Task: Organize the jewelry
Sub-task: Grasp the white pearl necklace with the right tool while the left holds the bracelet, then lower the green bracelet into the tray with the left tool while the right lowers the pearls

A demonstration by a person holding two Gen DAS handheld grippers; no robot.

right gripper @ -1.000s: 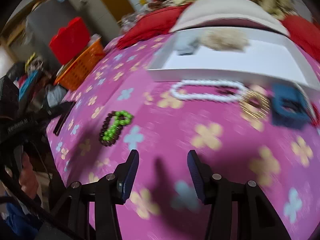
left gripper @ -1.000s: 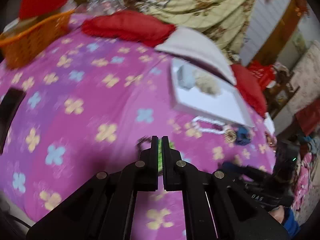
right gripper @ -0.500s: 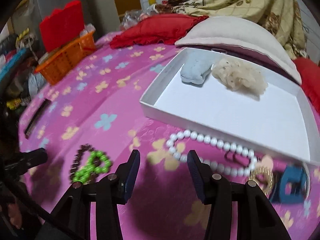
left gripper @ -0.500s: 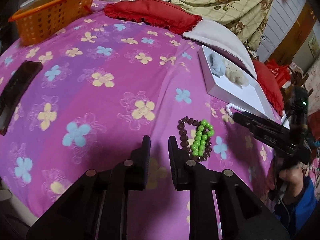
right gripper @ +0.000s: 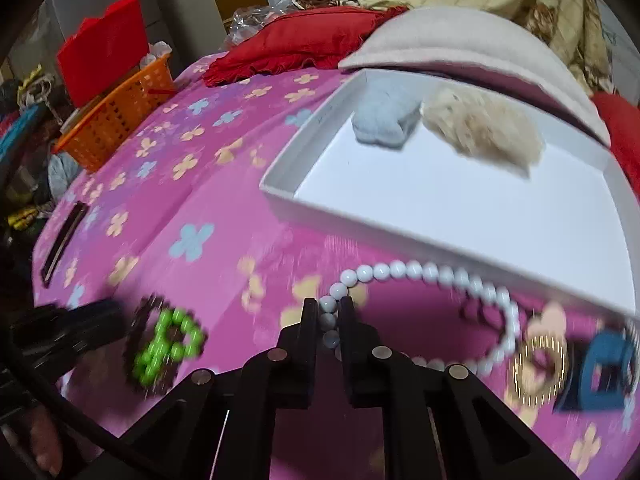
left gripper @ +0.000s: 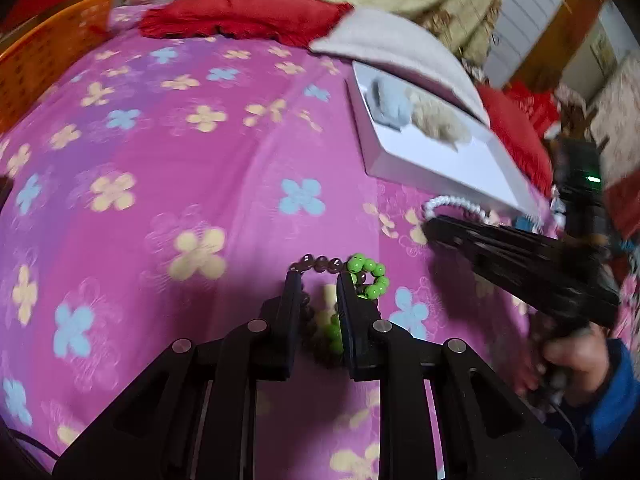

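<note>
bed: pink flowered sheet [right gripper: 224, 184]
white tray [right gripper: 280, 190]: 1 o'clock
pearl strand [right gripper: 420, 270]: just below tray
green and brown beads [right gripper: 168, 344]: 8 o'clock
orange basket [right gripper: 116, 120]: 10 o'clock
red cushion [right gripper: 296, 44]: 12 o'clock

white tray [right gripper: 420, 216]: we are seeing it lying open on the bedspread.
pearl necklace [right gripper: 432, 272]: looping just beside it.
green beads [left gripper: 370, 276]: lying tangled with brown beads [left gripper: 316, 262].

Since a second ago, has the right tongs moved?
Yes. The right tongs slid toward the near-left corner of the white tray and now pinches the white pearl strand beside it.
</note>
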